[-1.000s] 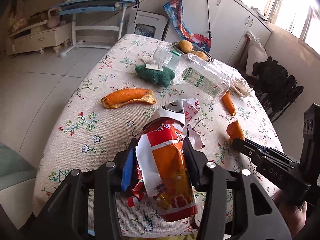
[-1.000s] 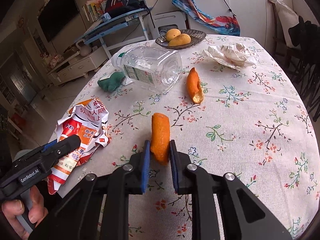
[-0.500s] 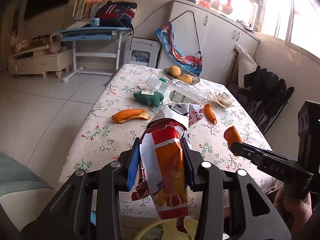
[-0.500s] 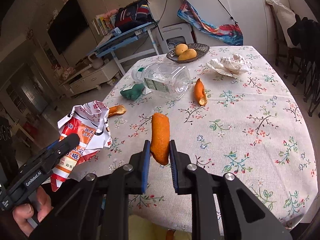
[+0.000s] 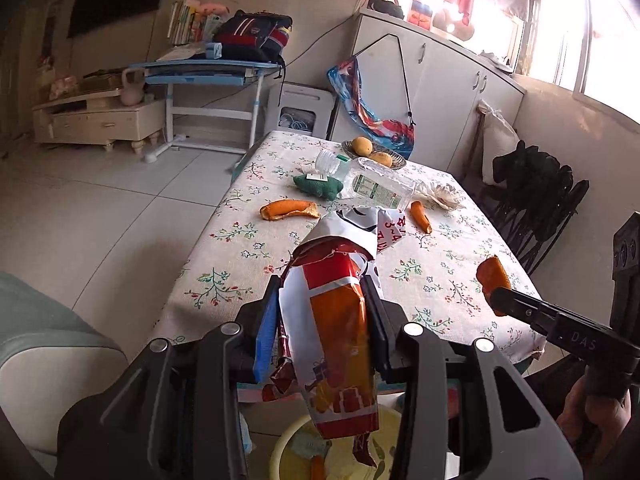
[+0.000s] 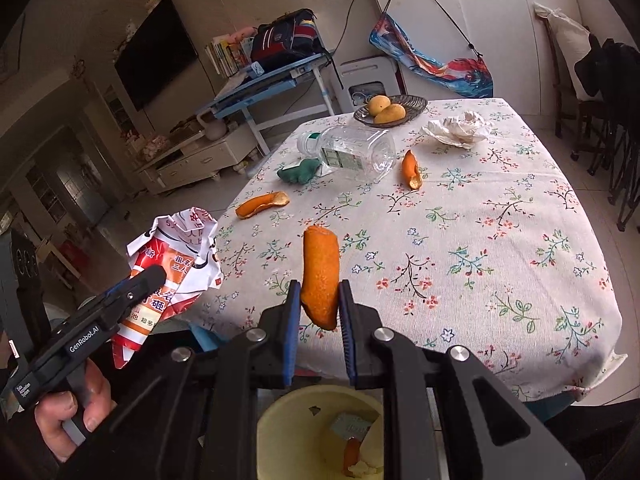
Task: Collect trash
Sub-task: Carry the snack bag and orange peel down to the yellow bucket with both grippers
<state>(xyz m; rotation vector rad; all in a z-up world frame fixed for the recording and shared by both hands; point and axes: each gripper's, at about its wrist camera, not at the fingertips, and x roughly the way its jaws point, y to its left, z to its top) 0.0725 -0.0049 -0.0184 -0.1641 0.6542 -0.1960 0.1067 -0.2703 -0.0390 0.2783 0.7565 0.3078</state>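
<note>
The yellow bin below the right gripper is cut off by the bottom edge of the right wrist view, and the gripper's own frame covers its sides. In the left wrist view only a sliver of its rim shows under the left gripper, with the wrapper hanging in front of it. What lies inside the bin is too small and shadowed to name, apart from an orange scrap. The hand on the left gripper's handle is half hidden by that handle. The small print on the wrapper is too small to read. Past the grippers, the bottle hides part of the fruit dish.
</note>
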